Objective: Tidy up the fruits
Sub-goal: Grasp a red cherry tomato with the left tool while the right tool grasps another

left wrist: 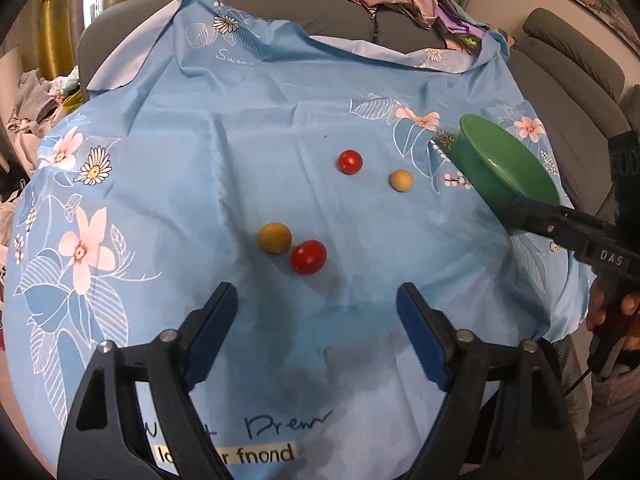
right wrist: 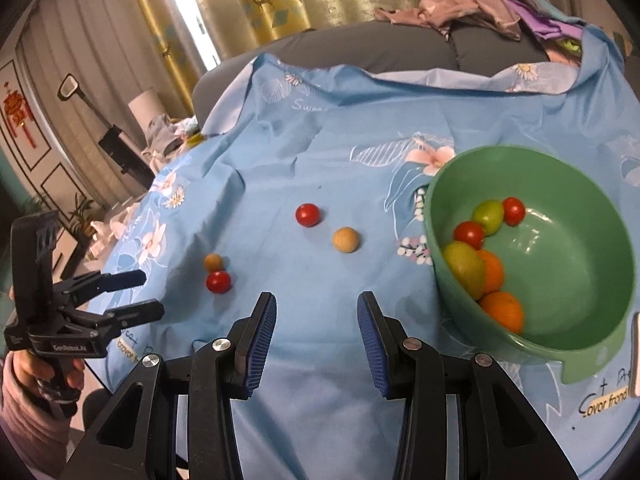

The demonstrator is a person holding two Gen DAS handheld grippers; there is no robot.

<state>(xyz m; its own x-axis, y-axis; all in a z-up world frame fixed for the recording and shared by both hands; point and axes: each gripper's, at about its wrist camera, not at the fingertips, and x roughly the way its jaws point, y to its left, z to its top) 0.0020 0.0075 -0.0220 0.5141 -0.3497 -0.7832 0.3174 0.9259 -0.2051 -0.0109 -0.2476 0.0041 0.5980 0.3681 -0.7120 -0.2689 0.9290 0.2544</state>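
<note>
Blue flowered cloth [left wrist: 240,100] draped over a grey sofa [left wrist: 340,4] is our stage, and we start at the left gripper [left wrist: 316,292]: its fingers stand wide apart, nothing between them, angled down at the cloth. Just ahead of the tips, slightly toward the left finger, a tomato [left wrist: 308,256] sits touching a tan fruit [left wrist: 275,237]. That looks like the next pick. Further out, well beyond the tips, a second tomato [left wrist: 350,161] and a second tan fruit [left wrist: 401,180] lie near each other but apart. Over to the right gripper [right wrist: 316,300]: fingers partly open with a clear gap, empty, bare cloth between the pads. Off beyond its right finger sits the green bowl [right wrist: 440,184], already holding tomatoes, green fruits and oranges [right wrist: 500,312]. In the left view this gripper crosses in front of the bowl's rim, but the wrist view shows no grip on it. Handling, as I read it: these are small, round, light and smooth, so they will likely roll at a nudge and the tomato may bruise if squeezed hard. Best straddle the near tomato across its widest part, pads on the sides away from the tan fruit, and close gently.
</note>
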